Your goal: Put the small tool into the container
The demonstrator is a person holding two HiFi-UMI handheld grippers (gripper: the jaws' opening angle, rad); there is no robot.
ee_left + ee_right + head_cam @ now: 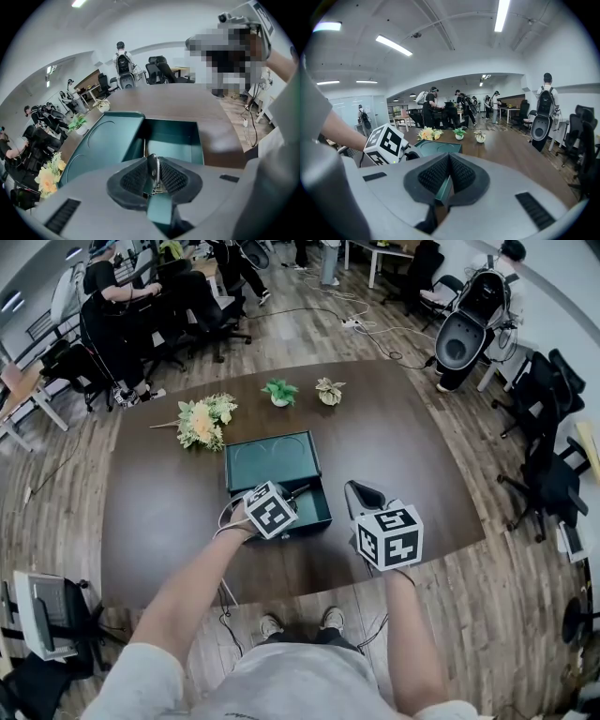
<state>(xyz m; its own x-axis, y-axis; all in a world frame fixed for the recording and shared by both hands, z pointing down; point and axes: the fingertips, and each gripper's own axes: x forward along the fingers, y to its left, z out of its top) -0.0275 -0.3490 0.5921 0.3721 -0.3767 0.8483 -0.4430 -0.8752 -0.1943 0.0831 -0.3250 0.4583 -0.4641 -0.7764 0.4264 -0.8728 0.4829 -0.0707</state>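
Observation:
A dark green container (pixel 310 509) stands open on the brown table (pixel 412 446), its lid (pixel 271 461) laid back flat behind it. My left gripper (pixel 292 495) hovers over the container's near edge. In the left gripper view the small tool (pixel 153 168), a thin metal piece, stands upright between the pads, which touch it on both sides, above the container's hollow (pixel 172 140). My right gripper (pixel 364 493) hangs to the right of the container, shut and empty. The right gripper view shows its pads (pixel 461 172) meeting, with the left gripper's marker cube (pixel 384 144) and the lid (pixel 436 149) beyond.
A bunch of yellow flowers (pixel 204 421) lies left of the lid. Two small potted plants (pixel 279 391) (pixel 329 390) stand at the table's far side. Office chairs (pixel 544 474) and seated people (pixel 108 296) surround the table.

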